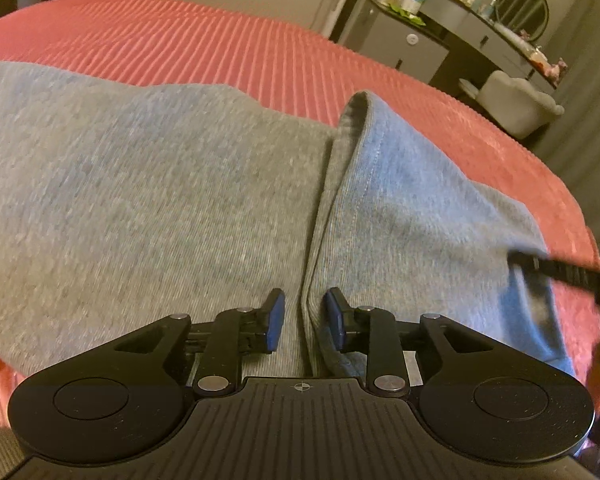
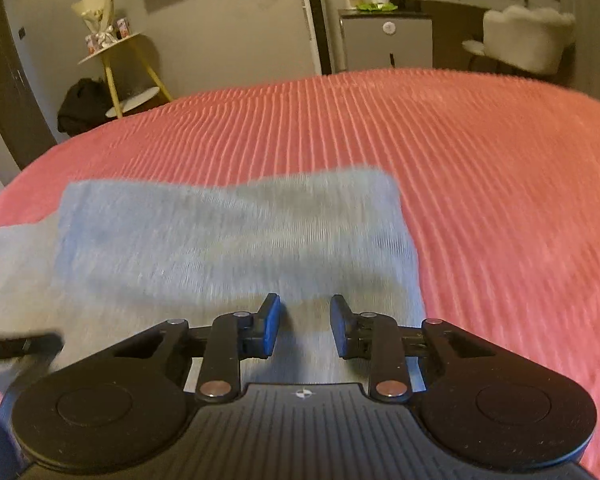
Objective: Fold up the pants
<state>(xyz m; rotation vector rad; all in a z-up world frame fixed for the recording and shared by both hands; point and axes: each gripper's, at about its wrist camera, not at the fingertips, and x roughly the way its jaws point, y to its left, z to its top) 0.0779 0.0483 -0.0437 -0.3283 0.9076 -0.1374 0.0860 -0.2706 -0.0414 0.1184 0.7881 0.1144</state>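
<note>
Left gripper (image 1: 303, 322) open, pants (image 1: 148, 184) fold ridge between its pads (untouched); right gripper (image 2: 305, 326) open over them; no readable writing.

I count one pair of grey pants (image 1: 148, 184) on one red ribbed bedspread (image 1: 228, 48). I hold two grippers: my left gripper (image 1: 305, 322) and my right gripper (image 2: 305, 326), each with two fingers and two blue pads (image 2: 273, 320), so four pads in all. Past the bed I see one white padded chair (image 2: 528, 38), one yellow-legged side table (image 2: 118, 64) with two round shelves, one bouquet (image 2: 96, 12) on its upper shelf, one dark bag (image 2: 82, 106) on the floor, one grey cabinet (image 2: 386, 44), and one round mirror (image 1: 521, 10). The small bottles on the dresser (image 1: 496, 40) are too blurred to count.
</note>
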